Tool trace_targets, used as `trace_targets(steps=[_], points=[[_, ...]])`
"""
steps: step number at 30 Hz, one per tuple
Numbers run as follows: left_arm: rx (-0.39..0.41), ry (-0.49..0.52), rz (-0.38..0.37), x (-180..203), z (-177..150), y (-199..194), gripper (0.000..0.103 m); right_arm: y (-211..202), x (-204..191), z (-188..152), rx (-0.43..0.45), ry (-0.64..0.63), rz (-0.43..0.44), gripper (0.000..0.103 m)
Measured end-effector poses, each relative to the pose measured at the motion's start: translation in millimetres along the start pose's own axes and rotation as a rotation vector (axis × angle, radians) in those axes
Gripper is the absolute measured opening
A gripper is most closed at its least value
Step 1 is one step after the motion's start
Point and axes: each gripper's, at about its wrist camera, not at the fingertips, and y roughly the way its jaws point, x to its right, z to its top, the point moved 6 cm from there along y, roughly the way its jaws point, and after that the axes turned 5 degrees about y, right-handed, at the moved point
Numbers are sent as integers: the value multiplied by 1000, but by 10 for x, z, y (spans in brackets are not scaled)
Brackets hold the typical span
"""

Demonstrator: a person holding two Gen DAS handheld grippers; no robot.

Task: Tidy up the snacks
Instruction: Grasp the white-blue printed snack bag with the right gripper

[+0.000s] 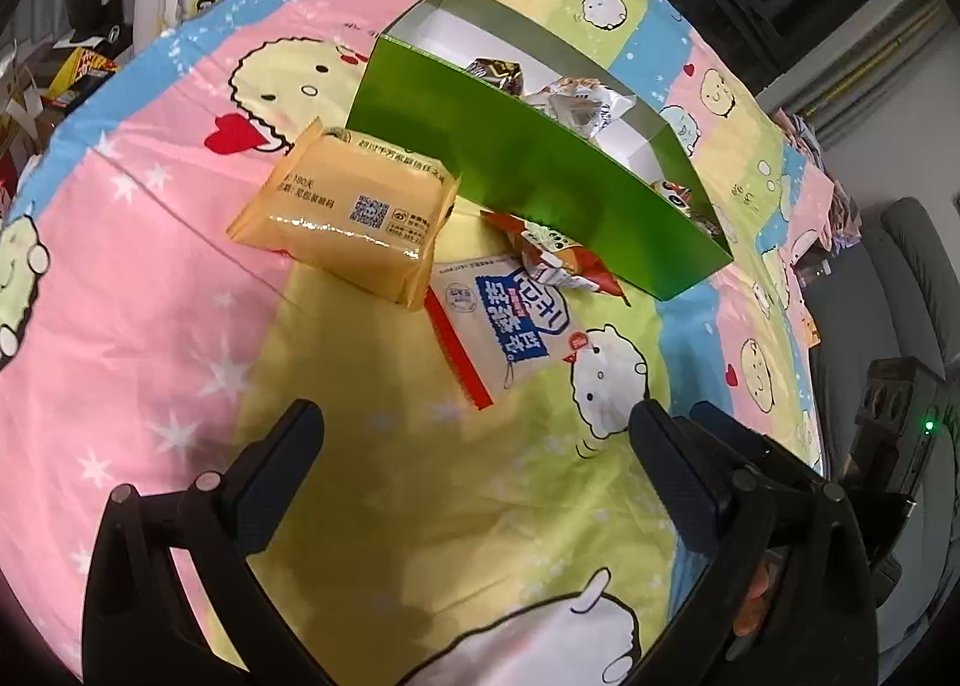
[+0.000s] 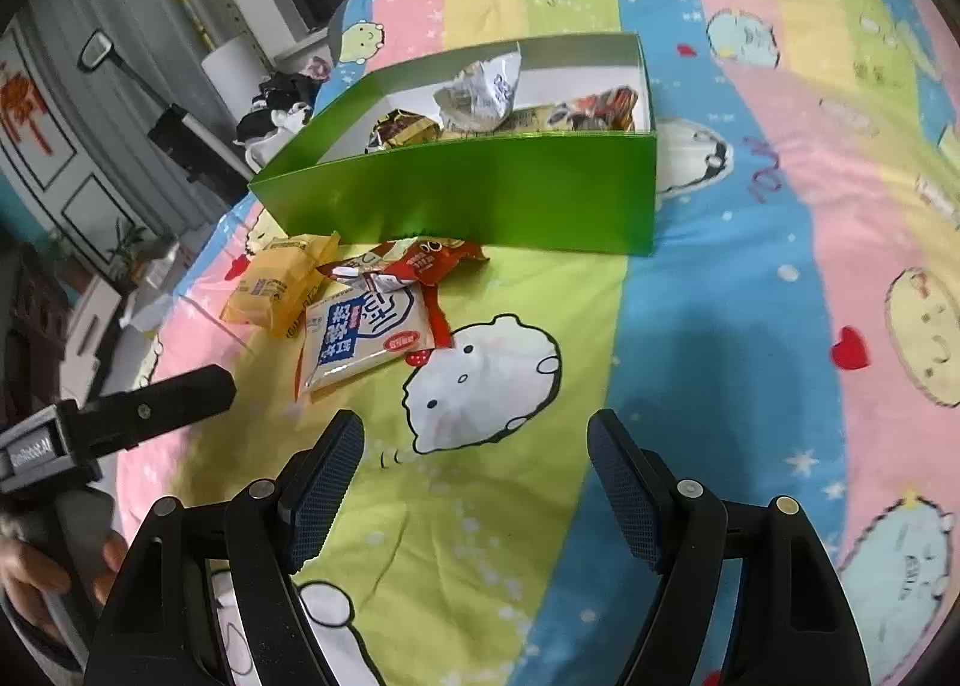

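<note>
A green box (image 1: 528,170) (image 2: 468,194) stands on the cartoon-print bedspread with several snack packets inside. In front of it lie three loose packets: a yellow one (image 1: 354,212) (image 2: 279,290), a white one with blue lettering (image 1: 510,320) (image 2: 360,335), and a red and white one (image 1: 558,257) (image 2: 408,263) against the box wall. My left gripper (image 1: 477,428) hovers open, short of the white packet, nothing between its fingers. My right gripper (image 2: 477,440) is also open and empty, above a white cartoon figure near the same packets. The left gripper's finger (image 2: 162,404) shows at the right wrist view's left edge.
The bedspread (image 1: 150,296) (image 2: 750,296) stretches around the box. Clutter, clothes and cartons lie beyond the bed's far edge (image 1: 78,68). A hand (image 2: 36,566) holds the left tool. A dark device with a green light (image 1: 900,416) sits off the bed.
</note>
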Motion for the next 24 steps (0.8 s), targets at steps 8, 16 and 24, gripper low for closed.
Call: trace_targets(steps=[8,16,24], points=[[12,-35,-59,-35,83,139,95,195,-76,53,-13,-32,97,77],[15,-41,-65,-47,175,248,77,491,-319,226,-30,-106,174,69],[-7,-68,-116,-76,231,339,59,710,-382,333,-51,-138,195,59]])
